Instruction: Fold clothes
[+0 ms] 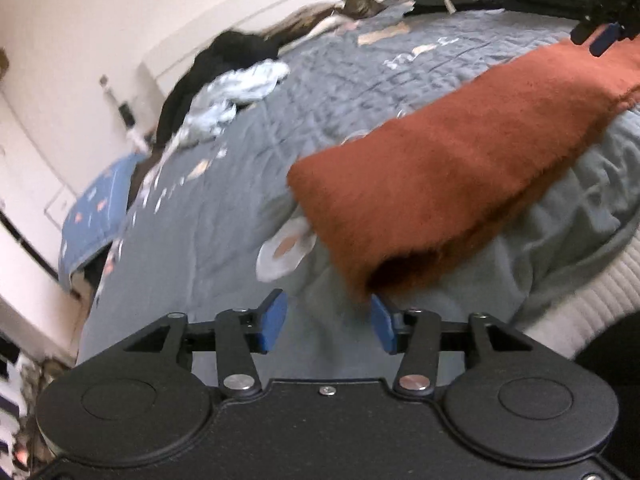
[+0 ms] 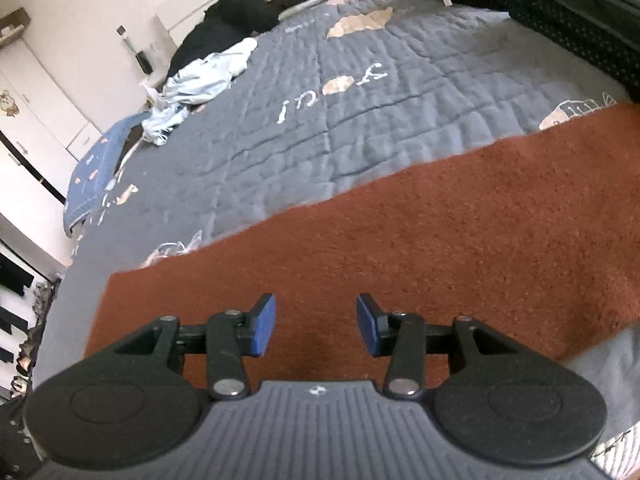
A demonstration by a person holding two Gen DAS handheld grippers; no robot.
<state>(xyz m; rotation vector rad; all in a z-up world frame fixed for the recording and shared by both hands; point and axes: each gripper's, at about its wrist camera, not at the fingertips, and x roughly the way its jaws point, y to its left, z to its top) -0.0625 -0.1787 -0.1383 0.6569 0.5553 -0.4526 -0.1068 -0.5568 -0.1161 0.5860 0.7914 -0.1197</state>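
Observation:
A rust-orange fuzzy cloth (image 1: pixel 460 168), folded into a long strip, runs across the grey quilted bedspread (image 1: pixel 224 208) from lower centre to upper right. Its near end hangs just above the right pad of my left gripper (image 1: pixel 329 322), which is open with only bedspread between its blue fingers (image 1: pixel 274 320). In the left wrist view my right gripper (image 1: pixel 600 38) is at the cloth's far end, top right. In the right wrist view the right gripper (image 2: pixel 316 325) hovers open over the cloth (image 2: pixel 400 240), which fills the gap below the pads.
Crumpled light-blue clothes (image 2: pixel 200 76) and a black garment (image 2: pixel 236 12) lie at the far left of the bed. Folded dark stacks (image 2: pixel 580 28) line the far right. A blue patterned blanket (image 2: pixel 96 176) hangs off the left edge. A white ribbed sleeve (image 1: pixel 592 300) is at lower right.

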